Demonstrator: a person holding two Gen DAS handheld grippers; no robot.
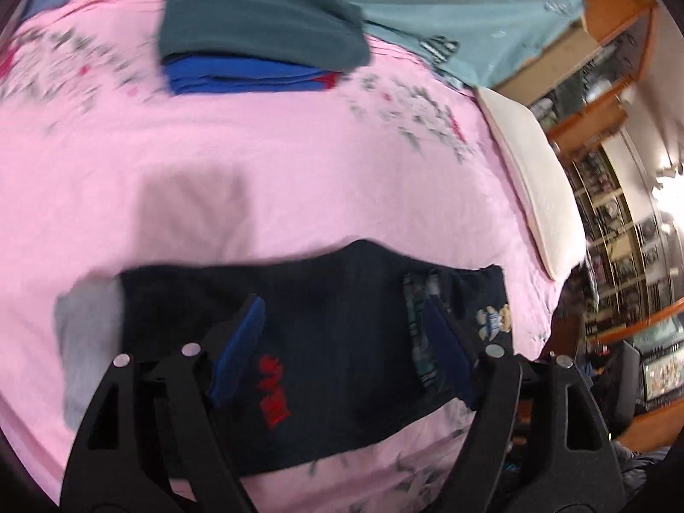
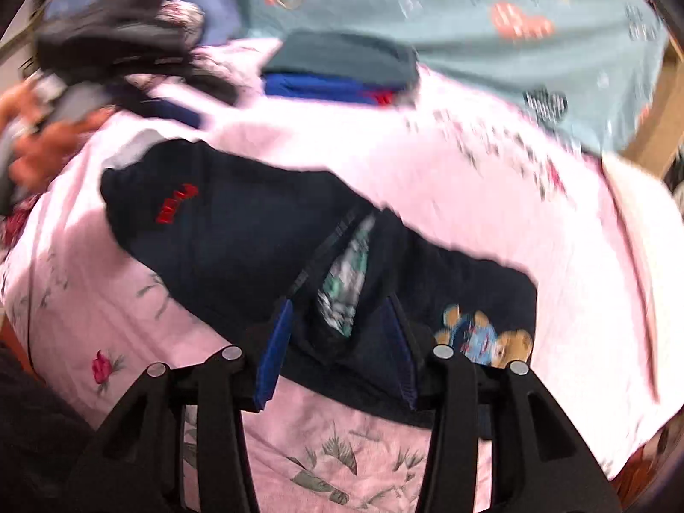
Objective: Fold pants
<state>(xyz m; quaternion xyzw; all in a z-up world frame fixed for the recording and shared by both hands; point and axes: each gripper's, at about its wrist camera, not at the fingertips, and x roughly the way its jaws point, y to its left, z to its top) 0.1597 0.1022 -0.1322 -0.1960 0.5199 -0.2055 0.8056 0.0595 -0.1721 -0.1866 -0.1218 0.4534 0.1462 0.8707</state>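
Note:
Dark navy pants [image 1: 333, 342] lie folded on the pink floral bedsheet [image 1: 273, 179], with red lettering and a bear patch near one end. My left gripper [image 1: 346, 333] is open just above the pants, a blue pad on each side. In the right wrist view the same pants [image 2: 239, 235] stretch from upper left to lower right, bear patch [image 2: 487, 337] at the right. My right gripper [image 2: 342, 329] is open over the waistband end, where a patterned lining shows between the fingers.
A stack of folded clothes [image 1: 256, 34], teal over blue, sits at the far side of the bed [image 2: 342, 68]. A white pillow [image 1: 530, 179] lies at the right edge. A teal heart-print blanket [image 1: 427, 0] lies beyond. Wooden shelves [image 1: 615, 137] stand to the right.

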